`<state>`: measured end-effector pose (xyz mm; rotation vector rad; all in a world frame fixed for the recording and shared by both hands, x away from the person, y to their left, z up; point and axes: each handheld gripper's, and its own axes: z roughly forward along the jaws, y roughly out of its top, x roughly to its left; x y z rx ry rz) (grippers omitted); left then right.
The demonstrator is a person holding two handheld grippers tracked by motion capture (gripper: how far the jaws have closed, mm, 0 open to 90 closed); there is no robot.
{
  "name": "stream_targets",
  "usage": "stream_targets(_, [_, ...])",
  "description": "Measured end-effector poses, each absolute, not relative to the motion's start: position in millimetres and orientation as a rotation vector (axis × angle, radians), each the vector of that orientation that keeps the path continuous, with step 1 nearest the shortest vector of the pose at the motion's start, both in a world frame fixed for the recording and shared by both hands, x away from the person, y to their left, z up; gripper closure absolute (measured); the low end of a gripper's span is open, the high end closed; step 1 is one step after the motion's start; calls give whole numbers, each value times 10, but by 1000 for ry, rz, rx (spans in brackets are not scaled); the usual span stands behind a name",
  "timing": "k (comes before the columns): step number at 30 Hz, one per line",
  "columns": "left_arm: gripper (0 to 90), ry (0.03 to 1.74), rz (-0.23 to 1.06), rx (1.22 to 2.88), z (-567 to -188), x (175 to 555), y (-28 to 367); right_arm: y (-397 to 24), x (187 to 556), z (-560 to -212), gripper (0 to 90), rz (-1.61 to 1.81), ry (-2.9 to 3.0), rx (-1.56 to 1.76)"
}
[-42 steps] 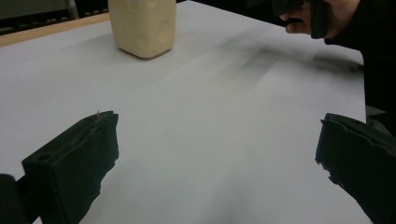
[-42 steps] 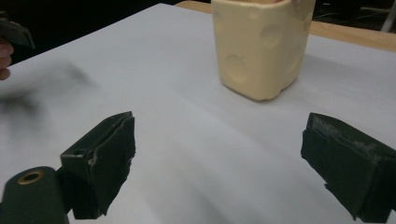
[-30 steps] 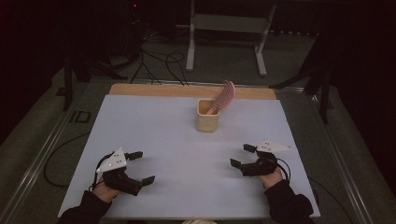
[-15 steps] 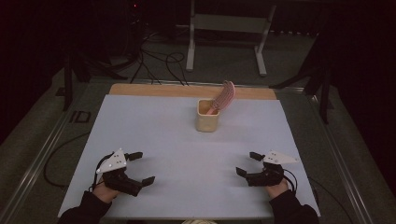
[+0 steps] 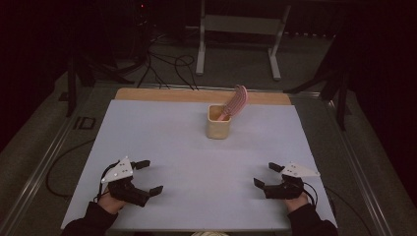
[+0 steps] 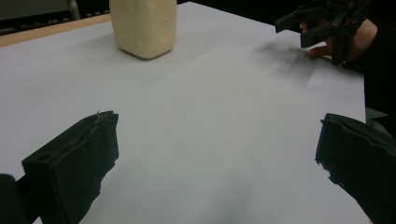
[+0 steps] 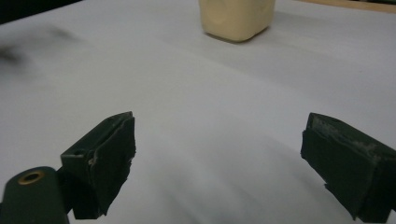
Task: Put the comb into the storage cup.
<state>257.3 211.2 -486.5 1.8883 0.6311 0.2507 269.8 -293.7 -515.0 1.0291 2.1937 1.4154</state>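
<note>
Nearest the person, the left gripper rests low over the near left part of the table, held by a hand in a dark sleeve. Its jaws stand wide apart with nothing between them; in the left gripper view only the pale sheet that covers the table lies in the gap. A grey three-cornered plate sits on top of it.

Across from it, at the near right part of the table, the right gripper is held just above the sheet. Its jaws are also spread wide and hold nothing, and the right gripper view shows bare pale surface between them. It appears too in the left gripper view, far off at the upper right, with the hand behind it.

The two grippers are well apart from each other.

Farther on, toward the far middle of the table, stands a cream cup, upright, well apart from both grippers. A pink comb leans in it, tilted to the right, its upper end rising above the rim.

Beyond the sheet runs a strip of bare wood at the table's far edge.
</note>
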Motion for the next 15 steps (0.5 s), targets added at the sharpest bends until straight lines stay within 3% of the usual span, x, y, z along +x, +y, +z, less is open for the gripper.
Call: stream_targets(15, [1,632,262,1879,-4862,2575,2123,-2900,2690,-5126,98,1415,2223,1005])
